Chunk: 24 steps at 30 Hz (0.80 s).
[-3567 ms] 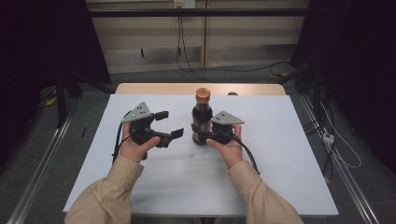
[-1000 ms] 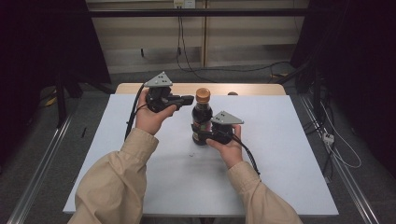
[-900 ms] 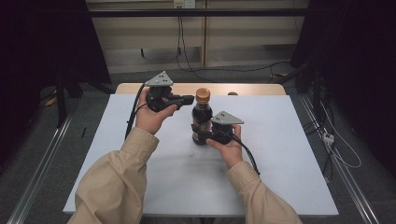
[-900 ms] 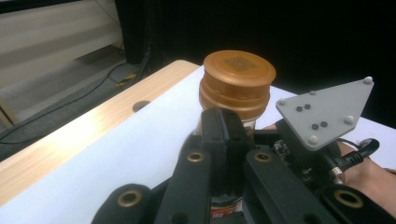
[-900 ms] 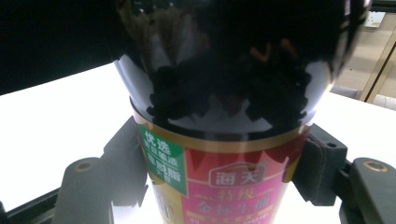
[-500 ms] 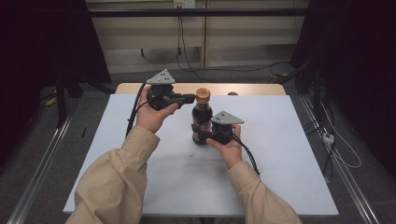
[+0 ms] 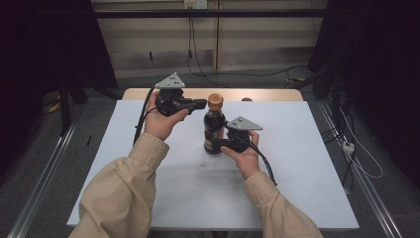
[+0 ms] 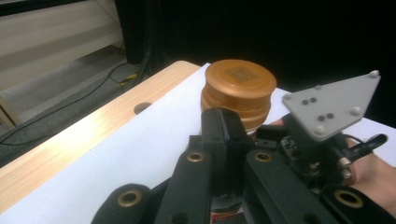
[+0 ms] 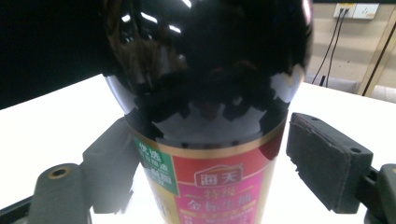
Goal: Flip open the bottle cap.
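Left side of the high view: beige-sleeved left forearm comes up from the bottom edge, hand wrapped round the black left gripper (image 7: 199, 103), grey three-cornered plate on top, black cable trailing down past the wrist. It's held up off the table, jaws pointing right toward the bottle cap, tips just beside it. In the left gripper view its two black jaws (image 8: 224, 140) sit pressed together w/ no gap, closed on nothing, tips right in front of the cap's lower rim; whether they touch it can't be told.

Centre: dark glossy glass bottle (image 7: 214, 130) w/ round copper-orange screw cap (image 7: 215, 100), standing upright on the white table top (image 7: 297, 163), toward the far middle of the table. Red-and-green label w/ gold band and Chinese characters shows in the right gripper view (image 9: 205, 186). Cap top has a faint square print in the left gripper view (image 8: 239, 91).

Right of centre: black right gripper (image 7: 212, 144), also w/ grey three-cornered plate, held low by the right hand (image 7: 245, 157), cable running back along the forearm. Jaws sit either side of the bottle's lower body at label height. In the right gripper view the left pad looks against the glass; right pad stands a little off it, so a firm clamp can't be confirmed.

Behind the white top, a light wooden strip (image 7: 267, 94) of table edge; grey floor w/ loose cables beyond.
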Available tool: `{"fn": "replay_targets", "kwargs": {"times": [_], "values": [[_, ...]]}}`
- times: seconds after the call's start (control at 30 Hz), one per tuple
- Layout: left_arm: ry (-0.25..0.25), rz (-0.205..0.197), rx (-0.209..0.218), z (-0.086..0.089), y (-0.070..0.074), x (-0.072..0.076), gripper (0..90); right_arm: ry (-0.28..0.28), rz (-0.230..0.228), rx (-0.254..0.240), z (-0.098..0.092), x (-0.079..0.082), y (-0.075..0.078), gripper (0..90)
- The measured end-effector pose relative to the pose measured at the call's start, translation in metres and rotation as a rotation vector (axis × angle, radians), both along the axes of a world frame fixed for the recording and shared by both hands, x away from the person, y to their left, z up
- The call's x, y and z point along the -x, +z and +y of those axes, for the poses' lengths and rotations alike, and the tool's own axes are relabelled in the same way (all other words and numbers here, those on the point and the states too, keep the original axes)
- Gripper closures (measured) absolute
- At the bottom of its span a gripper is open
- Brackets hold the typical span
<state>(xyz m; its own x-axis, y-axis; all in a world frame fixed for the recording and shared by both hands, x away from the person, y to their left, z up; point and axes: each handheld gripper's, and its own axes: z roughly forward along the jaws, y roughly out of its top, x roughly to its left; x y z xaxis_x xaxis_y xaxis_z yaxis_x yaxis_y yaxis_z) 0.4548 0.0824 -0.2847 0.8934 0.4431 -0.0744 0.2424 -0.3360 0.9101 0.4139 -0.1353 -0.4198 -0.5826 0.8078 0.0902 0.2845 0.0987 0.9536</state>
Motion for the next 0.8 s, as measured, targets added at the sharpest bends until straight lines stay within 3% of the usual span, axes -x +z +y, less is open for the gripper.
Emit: {"fn": "replay_targets", "kwargs": {"times": [0.1, 0.27, 0.33, 0.43, 0.7, 0.8], "values": [[0.000, -0.002, -0.002, -0.0007, 0.0000, 0.0000, 90.0, 0.002, -0.022, 0.007, 0.0001, 0.0011, 0.0034, 18.9], [0.003, 0.002, -0.007, -0.0004, -0.0001, -0.0003, 90.0, 0.028, -0.003, -0.026, 0.0026, -0.0020, 0.0019, 27.9], [-0.004, -0.003, -0.008, -0.0002, 0.0001, -0.0002, 90.0, 0.025, -0.025, -0.001, 0.0034, -0.0020, 0.0016, 29.5], [-0.002, -0.004, 0.002, 0.0014, 0.0010, -0.0004, 90.0, 0.028, -0.059, 0.027, 0.0050, -0.0002, -0.0004, 30.1], [-0.016, 0.008, 0.012, -0.0017, 0.0034, -0.0004, 90.0, 0.027, -0.063, 0.004, 0.0037, -0.0007, -0.0032, 30.2], [-0.007, -0.017, -0.023, -0.0049, 0.0065, 0.0002, 90.0, 0.029, -0.066, 0.005, 0.0025, -0.0012, -0.0042, 30.3]]}}
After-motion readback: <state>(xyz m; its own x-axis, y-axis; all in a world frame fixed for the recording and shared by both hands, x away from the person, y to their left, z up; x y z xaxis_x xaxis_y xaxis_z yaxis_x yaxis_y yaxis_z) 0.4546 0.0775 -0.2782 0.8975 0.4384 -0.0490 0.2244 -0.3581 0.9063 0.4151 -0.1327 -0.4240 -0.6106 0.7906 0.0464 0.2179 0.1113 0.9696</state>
